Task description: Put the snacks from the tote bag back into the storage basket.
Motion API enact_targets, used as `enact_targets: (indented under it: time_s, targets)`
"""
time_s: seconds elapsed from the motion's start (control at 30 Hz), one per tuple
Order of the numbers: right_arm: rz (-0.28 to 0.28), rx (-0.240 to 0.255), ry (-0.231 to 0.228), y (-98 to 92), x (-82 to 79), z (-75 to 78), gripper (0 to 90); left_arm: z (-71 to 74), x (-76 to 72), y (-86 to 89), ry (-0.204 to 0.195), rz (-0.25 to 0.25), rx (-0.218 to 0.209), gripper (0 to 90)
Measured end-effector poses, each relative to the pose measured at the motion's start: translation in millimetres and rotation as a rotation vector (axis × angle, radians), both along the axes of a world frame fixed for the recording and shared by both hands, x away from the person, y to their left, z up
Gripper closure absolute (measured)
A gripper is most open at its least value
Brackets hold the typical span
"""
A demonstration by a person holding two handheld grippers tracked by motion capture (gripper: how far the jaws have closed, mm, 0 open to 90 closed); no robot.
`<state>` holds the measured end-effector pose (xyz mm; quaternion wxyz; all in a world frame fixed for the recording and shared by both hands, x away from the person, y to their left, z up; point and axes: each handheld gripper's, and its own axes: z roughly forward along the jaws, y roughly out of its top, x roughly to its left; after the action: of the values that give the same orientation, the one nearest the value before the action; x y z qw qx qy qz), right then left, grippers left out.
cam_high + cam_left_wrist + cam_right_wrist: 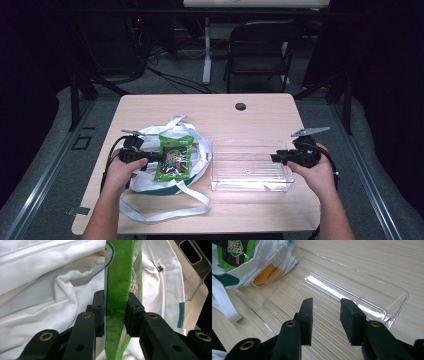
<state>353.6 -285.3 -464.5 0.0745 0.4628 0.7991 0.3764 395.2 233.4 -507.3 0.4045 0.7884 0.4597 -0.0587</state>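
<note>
1. While pinched edge-on by left gripper, green packet on white bag, table's 9 o'clock: could slip or snag cloth.
2. Toward 3 o'clock, clear tray: could slide.
3. Right gripper spread, empty, above tray.

A pale wood-grain table with a smooth, matt surface is seen. The bin is made of clear, glossy plastic, and bright glare is thrown off its floor. The white bag is made of soft, matt, finely ribbed cloth, creased into folds. The green packet is formed of shiny, smooth plastic film. The right gripper is fitted with matt black jaws, brass-coloured metal rivets being set into its arms.
</note>
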Motion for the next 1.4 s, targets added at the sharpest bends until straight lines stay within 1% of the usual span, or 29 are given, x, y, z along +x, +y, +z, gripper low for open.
enact_targets:
  time_s: [0.03,0.1,0.13,0.2,0.23,0.3,0.33,0.5,0.53,0.57,0.6,0.63,0.73,0.77,0.8,0.83,0.87,0.9,0.93,1.0,1.03,1.07,1.1,1.13,1.17,1.2,1.27,1.3,1.4]
  targets:
    - [0.000,0.000,0.000,0.0,0.0,0.0,63.0,0.0,0.0,0.0,0.000,0.000,0.000,73.6]
    - [0.003,-0.014,-0.004,1.4,1.2,1.6,63.0,2.6,-1.9,3.7,-0.017,0.012,-0.002,73.6]
    - [0.012,-0.011,-0.010,2.7,2.1,1.8,63.0,3.6,-2.2,4.8,-0.024,0.011,0.001,73.7]
    - [0.032,-0.025,-0.027,5.0,3.1,4.3,64.0,5.5,-3.2,6.2,-0.032,0.023,-0.010,73.7]
    - [0.036,-0.014,-0.029,6.7,3.9,4.8,64.4,6.3,-3.4,7.1,-0.039,0.025,-0.012,73.7]
    - [0.046,-0.016,-0.036,8.1,5.5,4.9,64.9,7.2,-3.9,7.2,-0.041,0.031,-0.018,73.7]
    - [0.079,-0.038,-0.040,11.0,9.6,4.6,65.0,8.7,-4.0,7.7,-0.052,0.031,-0.027,73.7]
    - [0.114,-0.060,-0.011,13.8,15.0,5.5,66.0,12.5,-3.7,5.9,-0.073,0.032,-0.032,73.7]
    - [0.141,-0.070,0.009,14.1,19.4,4.3,65.9,13.9,-3.4,4.5,-0.086,0.027,-0.047,73.7]
    - [0.145,-0.079,0.007,14.4,20.7,3.4,65.7,13.9,-3.4,4.5,-0.086,0.027,-0.047,73.7]
    - [0.155,-0.094,0.017,14.6,22.5,3.0,65.3,14.7,-2.9,3.5,-0.097,0.024,-0.060,73.7]
    - [0.160,-0.103,0.016,14.7,23.5,2.7,65.0,15.1,-2.7,2.9,-0.103,0.028,-0.062,73.6]
    - [0.204,-0.119,0.026,16.3,26.8,3.1,63.6,16.5,-1.4,1.1,-0.118,0.029,-0.057,73.6]
    - [0.218,-0.136,0.028,17.2,27.6,3.7,63.6,16.5,-1.4,1.1,-0.118,0.029,-0.057,73.7]
    - [0.230,-0.138,0.030,18.5,28.5,3.7,64.1,18.0,-0.8,-1.2,-0.130,0.029,-0.053,73.7]
    - [0.252,-0.150,0.035,19.5,29.6,4.7,65.2,18.0,-0.8,-1.2,-0.130,0.029,-0.053,73.6]
    - [0.266,-0.143,0.048,21.0,30.9,5.1,65.4,19.9,0.2,-3.9,-0.141,0.014,-0.045,73.6]
    - [0.272,-0.149,0.050,21.8,31.8,5.8,66.0,21.3,0.5,-5.2,-0.147,0.010,-0.039,73.6]
    - [0.283,-0.160,0.047,22.9,33.2,6.4,66.1,22.1,0.8,-6.2,-0.155,0.009,-0.044,73.6]
    - [0.312,-0.182,0.046,25.6,36.3,7.1,66.1,24.0,1.7,-8.1,-0.157,0.013,-0.046,73.6]
    - [0.312,-0.182,0.046,25.6,36.3,7.1,66.1,24.0,1.7,-8.1,-0.157,0.013,-0.046,73.6]
    - [0.335,-0.198,0.047,28.8,38.8,6.8,66.1,25.9,2.9,-9.3,-0.167,0.008,-0.049,73.6]
    - [0.335,-0.198,0.047,28.8,38.8,6.8,66.1,25.9,2.9,-9.3,-0.167,0.008,-0.049,73.6]
    - [0.377,-0.225,0.055,31.0,42.0,8.1,66.1,26.8,3.4,-10.5,-0.173,0.010,-0.055,73.6]
    - [0.381,-0.222,0.054,32.0,42.6,7.8,66.0,28.6,4.2,-11.3,-0.180,0.004,-0.055,73.6]
    - [0.404,-0.233,0.054,32.4,44.4,8.6,66.1,29.4,4.8,-11.6,-0.183,-0.002,-0.058,73.6]
    - [0.424,-0.239,0.057,33.8,46.6,9.5,66.1,30.9,5.6,-12.4,-0.191,0.000,-0.058,73.6]
    - [0.436,-0.250,0.062,34.4,47.9,10.6,66.0,31.8,6.1,-12.5,-0.191,-0.001,-0.054,73.7]
    - [0.473,-0.249,0.063,36.4,51.1,13.8,65.9,33.3,8.3,-13.6,-0.191,0.000,-0.053,73.6]
